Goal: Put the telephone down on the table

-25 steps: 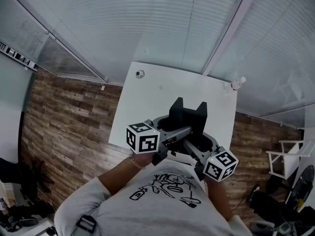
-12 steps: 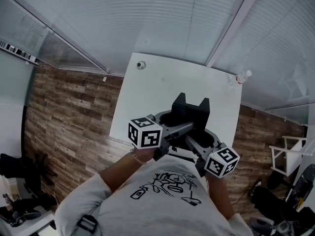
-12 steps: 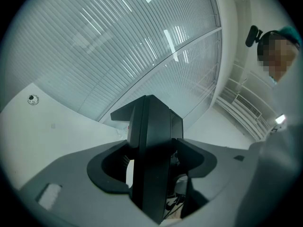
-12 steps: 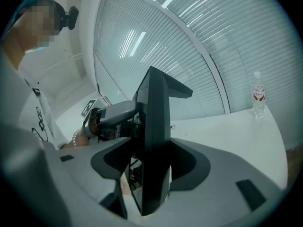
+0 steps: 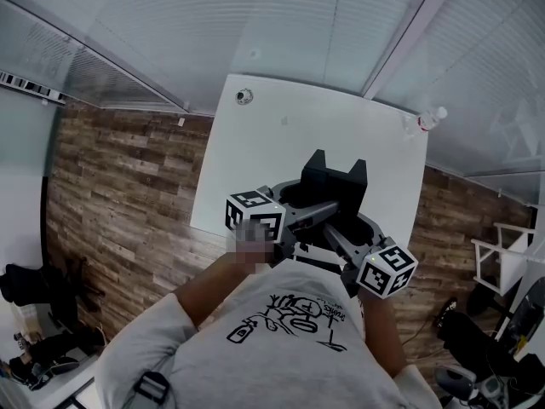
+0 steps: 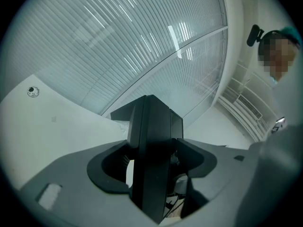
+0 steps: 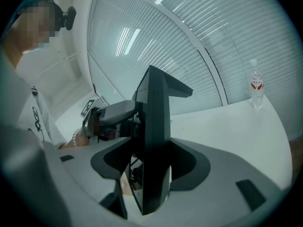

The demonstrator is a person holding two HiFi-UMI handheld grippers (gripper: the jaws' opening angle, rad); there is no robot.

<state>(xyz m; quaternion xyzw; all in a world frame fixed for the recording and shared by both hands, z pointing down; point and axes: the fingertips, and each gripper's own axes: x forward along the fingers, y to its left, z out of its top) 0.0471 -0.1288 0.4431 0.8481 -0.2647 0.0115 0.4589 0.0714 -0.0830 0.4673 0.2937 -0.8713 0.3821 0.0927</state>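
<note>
The telephone (image 5: 334, 186) is a black, angular block with two raised corners, held over the near part of the white table (image 5: 255, 160). My left gripper (image 5: 326, 210) is shut on its left side and my right gripper (image 5: 335, 237) on its right side. In the left gripper view the telephone (image 6: 152, 145) stands edge-on between the grey jaws of that gripper (image 6: 154, 162). In the right gripper view the telephone (image 7: 156, 141) fills the gap between the jaws of that gripper (image 7: 154, 167), and the left gripper (image 7: 113, 111) shows behind it. Its underside is hidden, so I cannot tell whether it touches the table.
A clear water bottle (image 5: 430, 119) stands at the table's far right corner, seen also as the bottle (image 7: 256, 85) in the right gripper view. A small round object (image 5: 245, 97) lies at the far left corner. Window blinds run behind the table; wooden floor lies on both sides.
Both grippers have sunk together toward the table with the telephone still between them. Their grip looks the same.
</note>
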